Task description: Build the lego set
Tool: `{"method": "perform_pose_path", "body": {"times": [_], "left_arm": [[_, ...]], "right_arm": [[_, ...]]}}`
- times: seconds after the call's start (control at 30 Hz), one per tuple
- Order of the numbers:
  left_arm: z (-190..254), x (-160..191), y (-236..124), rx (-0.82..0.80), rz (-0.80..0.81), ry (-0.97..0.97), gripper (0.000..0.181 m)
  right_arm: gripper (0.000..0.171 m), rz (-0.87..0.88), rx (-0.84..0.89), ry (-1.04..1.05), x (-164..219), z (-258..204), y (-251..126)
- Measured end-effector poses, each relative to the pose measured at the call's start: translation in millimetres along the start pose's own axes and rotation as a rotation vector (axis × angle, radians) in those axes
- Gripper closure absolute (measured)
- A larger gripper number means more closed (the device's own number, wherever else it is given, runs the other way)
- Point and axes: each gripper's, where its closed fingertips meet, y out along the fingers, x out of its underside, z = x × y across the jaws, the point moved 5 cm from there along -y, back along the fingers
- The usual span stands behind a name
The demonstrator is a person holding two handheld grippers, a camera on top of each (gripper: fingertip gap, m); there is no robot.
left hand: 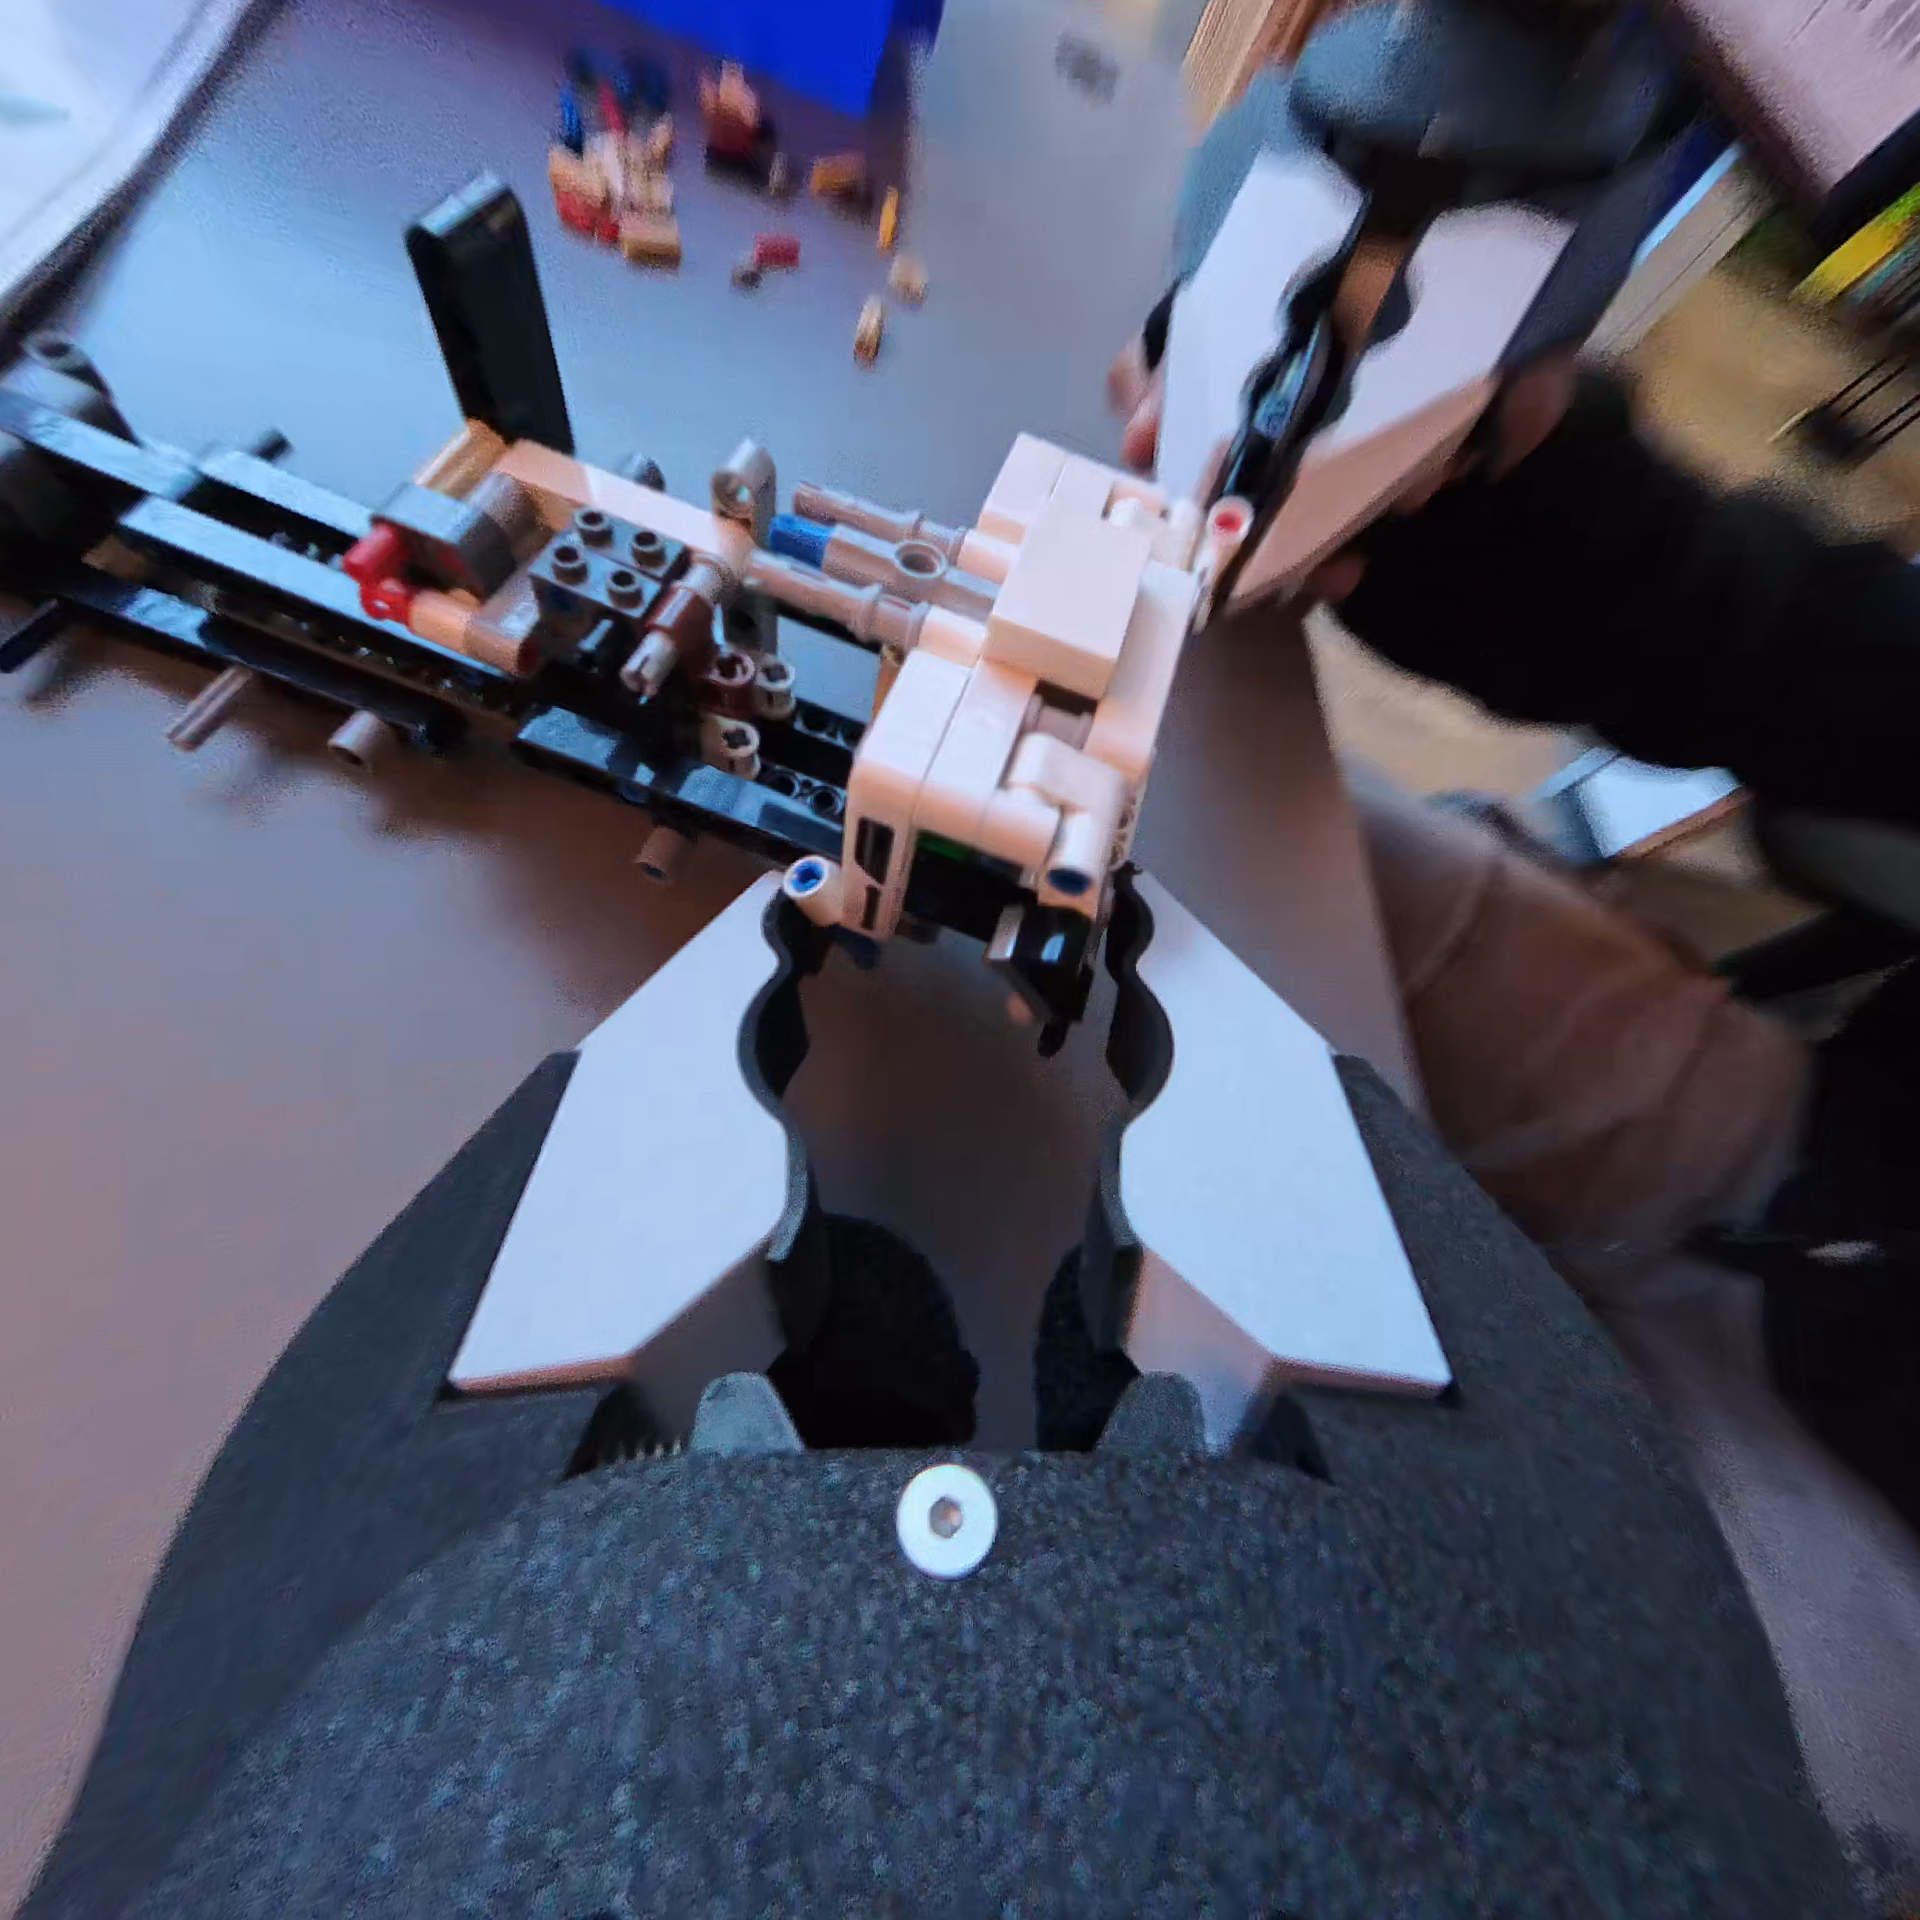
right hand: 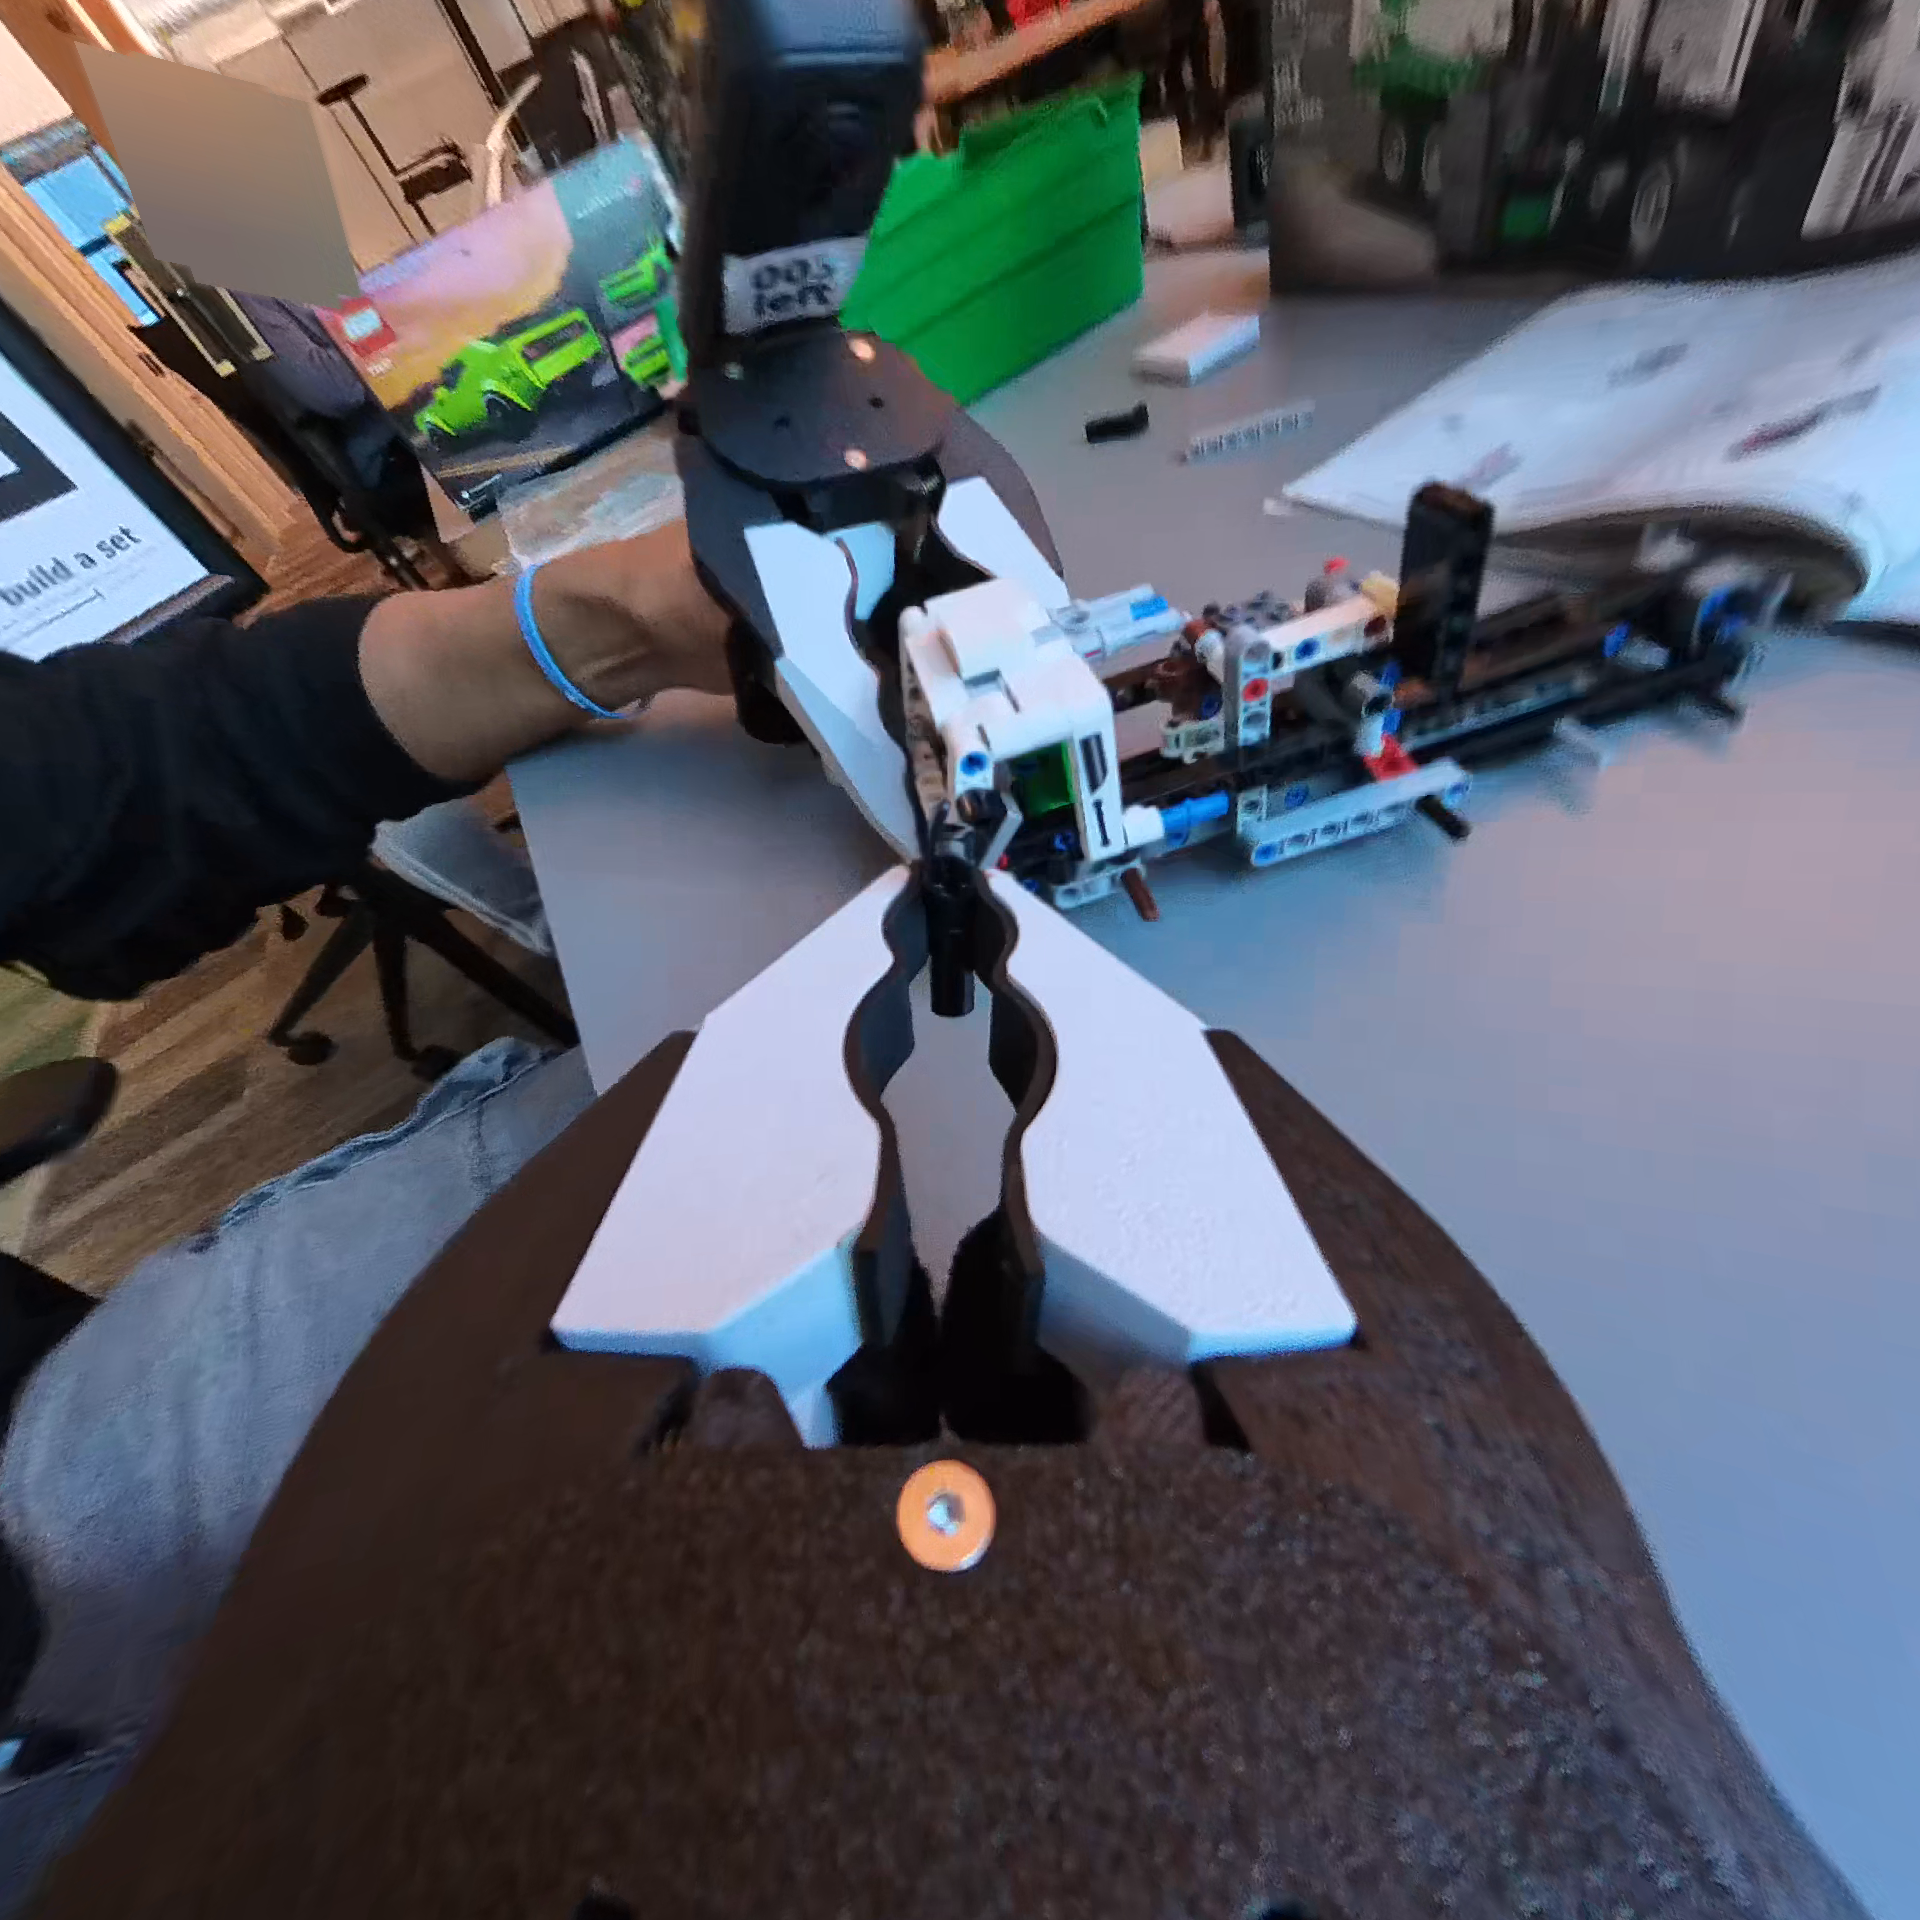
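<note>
Chassis (right hand: pixel 1351 717) of a part-built lego set lay along the grey worktop (right hand: pixel 1558 1143), its white cab block (right hand: pixel 1023 717) at the near end. The right gripper (right hand: pixel 948 904) was clamped on a small black pin (right hand: pixel 951 956) at the cab's lower corner; the left gripper (left hand: pixel 951 914), fingers apart, bracketed the cab without visibly squeezing. Seating that pin appeared to be the step in hand, calling for a straight, aligned push.

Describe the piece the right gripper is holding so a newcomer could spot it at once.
On the grey table lies a long black chassis with a white cab block at its near end. Just in front of that cab, the right gripper pinches a small black pin, the only dark rod-shaped piece held off the model.
</note>
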Motion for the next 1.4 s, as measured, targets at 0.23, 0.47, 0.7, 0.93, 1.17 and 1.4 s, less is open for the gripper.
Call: {"method": "perform_pose_path", "body": {"times": [0.23, 0.47, 0.7, 0.93, 1.17, 1.4], "left_arm": [[4, -18, -16, 0.189, 0.228, -0.170, 0.125], [5, -17, -16, 0.234, 0.236, -0.214, 0.126], [5, -16, -16, 0.258, 0.230, -0.225, 0.126], [7, -15, -14, 0.268, 0.217, -0.221, 0.127], [7, -15, -13, 0.260, 0.218, -0.221, 0.126], [7, -17, -12, 0.247, 0.244, -0.244, 0.127]], "right_arm": [[0.165, 0.165, -0.111, 0.007, -16, -8, 0], [0.165, 0.160, -0.151, 0.126, -17, -8, 17], [0.165, 0.089, -0.134, -0.014, -19, -5, 12], [0.165, 0.065, -0.155, -0.079, -20, -4, 15], [0.165, 0.028, -0.129, -0.137, -19, -5, 15], [0.165, 0.010, -0.102, -0.114, -21, -4, 14]]}}
